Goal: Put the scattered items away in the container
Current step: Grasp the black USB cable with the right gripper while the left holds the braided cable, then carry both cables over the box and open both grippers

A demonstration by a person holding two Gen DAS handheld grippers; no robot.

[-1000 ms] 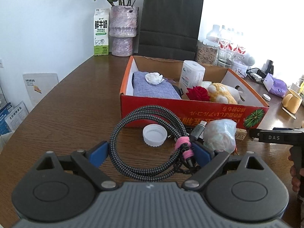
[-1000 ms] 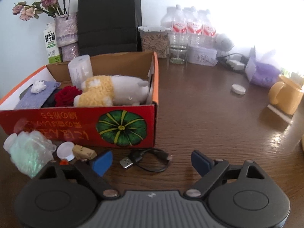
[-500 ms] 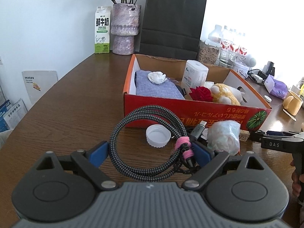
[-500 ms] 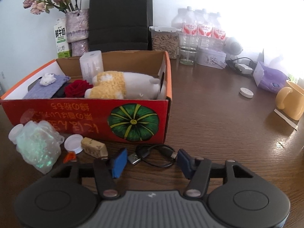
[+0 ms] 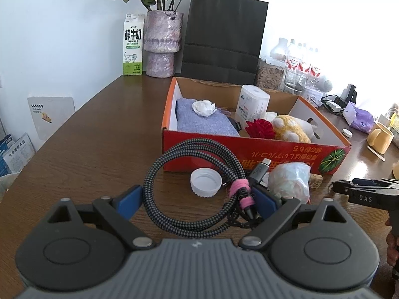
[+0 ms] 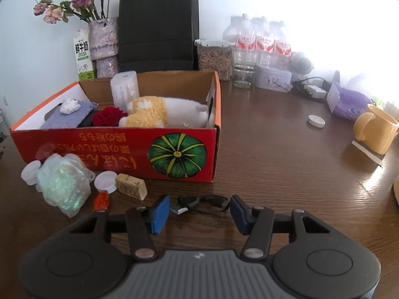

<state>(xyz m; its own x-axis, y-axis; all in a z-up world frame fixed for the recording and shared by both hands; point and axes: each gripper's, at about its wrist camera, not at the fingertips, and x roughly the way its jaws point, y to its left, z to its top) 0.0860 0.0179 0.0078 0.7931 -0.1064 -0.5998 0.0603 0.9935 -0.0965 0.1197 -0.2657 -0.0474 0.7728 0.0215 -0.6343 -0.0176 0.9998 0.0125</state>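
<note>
A: From the left wrist view, our left gripper point(image 5: 198, 200) stands with its fingers wide apart around the coiled black-and-grey braided cable with a pink tie point(image 5: 197, 186), which lies on the dark wooden worktop point(image 5: 87, 154) just near of the red cardboard box with the pumpkin print point(image 5: 251, 155).

B: We have not clamped it. If we close off-centre, we judge the coil could spring sideways and knock the white plastic bottle cap point(image 5: 206, 182) lying inside its loop.

A: From the right wrist view, our right gripper point(image 6: 199, 210) is also apart, its blue pads flanking the thin black USB cable point(image 6: 203, 203) on the worktop, near of the box's right end.

B: That cable is flat and slack; we think the pads may close on only one strand, so it slips or trails. The crinkled clear plastic bag point(image 6: 63, 184), the pale cork block point(image 6: 131, 183) and a small orange scrap point(image 6: 101, 200) sit to the left, close enough to be dragged along.
</note>
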